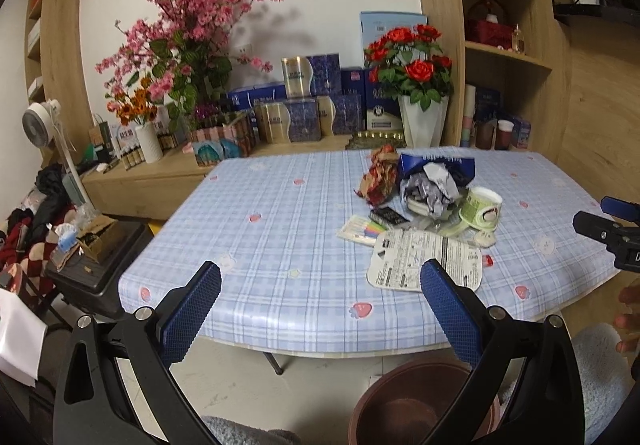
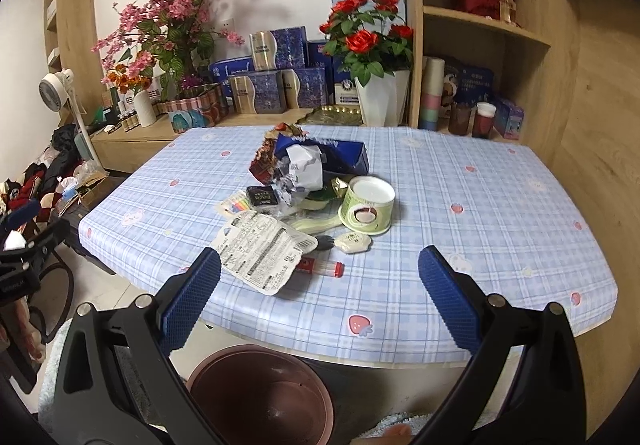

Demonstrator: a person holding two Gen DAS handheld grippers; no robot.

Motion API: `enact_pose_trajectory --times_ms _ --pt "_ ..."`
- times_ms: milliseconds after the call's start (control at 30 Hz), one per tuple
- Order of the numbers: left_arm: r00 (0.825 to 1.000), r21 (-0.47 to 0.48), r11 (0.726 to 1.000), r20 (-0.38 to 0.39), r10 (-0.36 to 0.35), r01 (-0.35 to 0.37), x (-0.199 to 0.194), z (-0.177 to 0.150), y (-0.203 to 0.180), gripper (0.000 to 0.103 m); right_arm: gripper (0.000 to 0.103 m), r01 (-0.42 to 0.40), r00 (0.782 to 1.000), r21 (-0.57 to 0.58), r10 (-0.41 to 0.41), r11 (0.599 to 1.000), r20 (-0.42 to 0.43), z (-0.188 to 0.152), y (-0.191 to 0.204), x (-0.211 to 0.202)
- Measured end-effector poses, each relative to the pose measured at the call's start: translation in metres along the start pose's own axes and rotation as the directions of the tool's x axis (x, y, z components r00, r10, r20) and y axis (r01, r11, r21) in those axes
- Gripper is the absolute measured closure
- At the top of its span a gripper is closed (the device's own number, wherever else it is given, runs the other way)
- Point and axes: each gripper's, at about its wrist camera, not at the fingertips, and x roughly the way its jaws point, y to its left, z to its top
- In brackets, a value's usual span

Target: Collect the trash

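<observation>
Left wrist view: the left hand-held gripper [image 1: 320, 293] hangs wide and empty just off the near edge of the desk [image 1: 280, 213], which wears a blue plaid cloth dotted with strawberries. The trash sits in one heap right of centre: a flat white printed packaging card [image 1: 416, 257] nearest, a pale green paper cup lying on its side [image 1: 482, 207] behind it to the right, a crumpled silver-white wrapper [image 1: 432, 185] against a dark blue torn carton [image 1: 440, 163], and a red-brown crumpled wrapper [image 1: 380, 177] to the left. A round brown plastic bin [image 1: 400, 405] stands on the floor below the near edge, apparently empty. The right hand-held gripper [image 1: 608, 229] shows only in part at the far right, well apart from the heap.

Right wrist view: the right hand-held gripper [image 2: 319, 277] is likewise spread wide, holding nothing, near the desk's front edge. The card lies just beyond its left finger [image 2: 192, 297]; a small red-capped tube [image 2: 324, 267] lies beside the card.

By my judgement collecting has not begun; this is the approach. The next move calls for reaching forward, probably to the card, closing on its raised edge, then carrying it down to the bin.
</observation>
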Motion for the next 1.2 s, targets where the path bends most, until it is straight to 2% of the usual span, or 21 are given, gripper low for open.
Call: enact_pose_trajectory --times_ms 167,267,367,567,900,1067,1200 --pt "0.997 -0.009 1.0 -0.072 -0.027 0.027 0.023 -0.008 -0.004 0.006 0.006 0.005 0.999 0.014 -0.005 1.0 -0.038 -0.009 -0.008 0.02" --pt "0.995 0.034 0.999 -0.096 -0.032 0.035 0.036 -0.013 -0.013 0.007 0.006 0.003 0.997 0.014 -0.002 1.0 -0.081 -0.013 -0.011 0.033" --pt "0.992 0.068 0.996 -0.115 -0.048 0.056 0.047 -0.017 -0.02 0.011 0.006 0.023 0.995 0.021 -0.021 1.0 -0.096 -0.016 -0.017 0.042" --pt "0.983 0.118 0.986 -0.15 -0.102 0.12 0.073 -0.024 -0.049 0.011 0.006 0.033 0.992 0.034 -0.028 0.999 -0.123 -0.02 -0.029 0.057" --pt "0.974 0.298 0.932 -0.155 -0.167 0.207 0.117 -0.032 -0.129 0.011 0.006 0.028 0.991 0.055 -0.02 0.998 -0.132 -0.005 -0.056 0.079" --pt "0.972 0.379 0.9 -0.173 -0.161 0.217 0.144 -0.039 -0.168 0.011 0.006 0.035 0.989 0.068 -0.025 0.997 -0.142 -0.001 -0.072 0.09" --pt "0.978 0.444 0.876 -0.165 -0.125 0.187 0.165 -0.041 -0.187 0.011 0.006 0.041 0.988 0.082 -0.028 0.996 -0.153 -0.002 -0.08 0.095"
